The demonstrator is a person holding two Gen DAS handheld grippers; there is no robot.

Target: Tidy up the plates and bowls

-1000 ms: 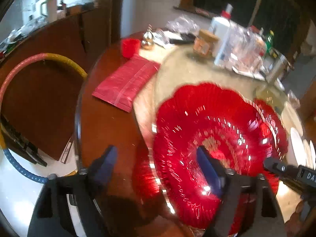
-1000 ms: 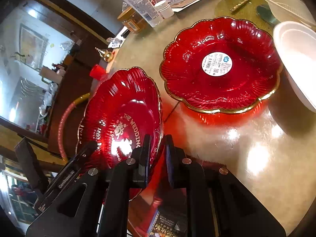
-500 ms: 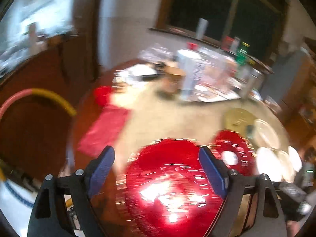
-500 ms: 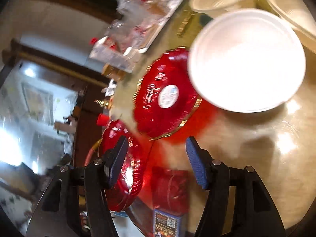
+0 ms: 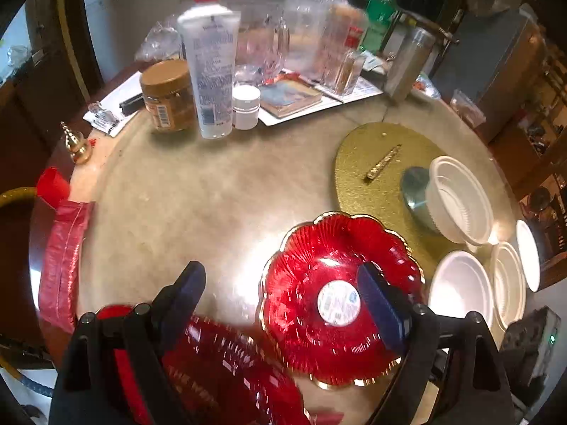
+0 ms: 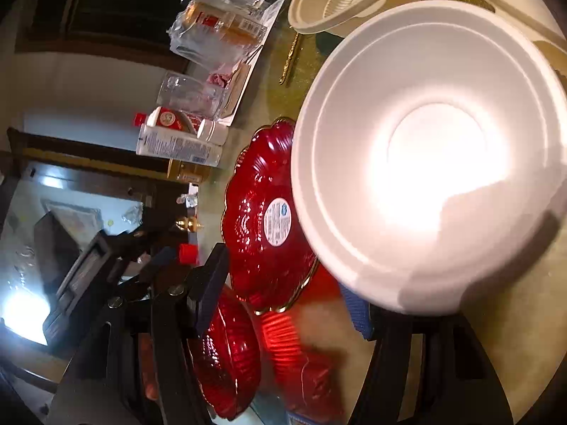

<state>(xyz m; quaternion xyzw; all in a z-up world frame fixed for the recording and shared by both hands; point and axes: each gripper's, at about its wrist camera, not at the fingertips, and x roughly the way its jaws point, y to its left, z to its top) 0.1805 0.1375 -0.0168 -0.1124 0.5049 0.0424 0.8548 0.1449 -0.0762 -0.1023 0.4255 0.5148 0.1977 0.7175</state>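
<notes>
Two ribbed, scalloped red glass plates lay on the glossy counter (image 5: pixel 198 194); the gold-rimmed plate (image 5: pixel 319 318) sat beneath the wide-open, empty left tongs (image 5: pixel 283 304), while the right tongs (image 6: pixel 283 294), just opened and empty, faced a smooth white bowl (image 6: pixel 425 156)

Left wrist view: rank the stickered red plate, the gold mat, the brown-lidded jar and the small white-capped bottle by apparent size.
1. Gold mat and red plate: look alike; the plate sits nearer the camera, so unsure.
2. Jar.
3. White-capped bottle.
</notes>
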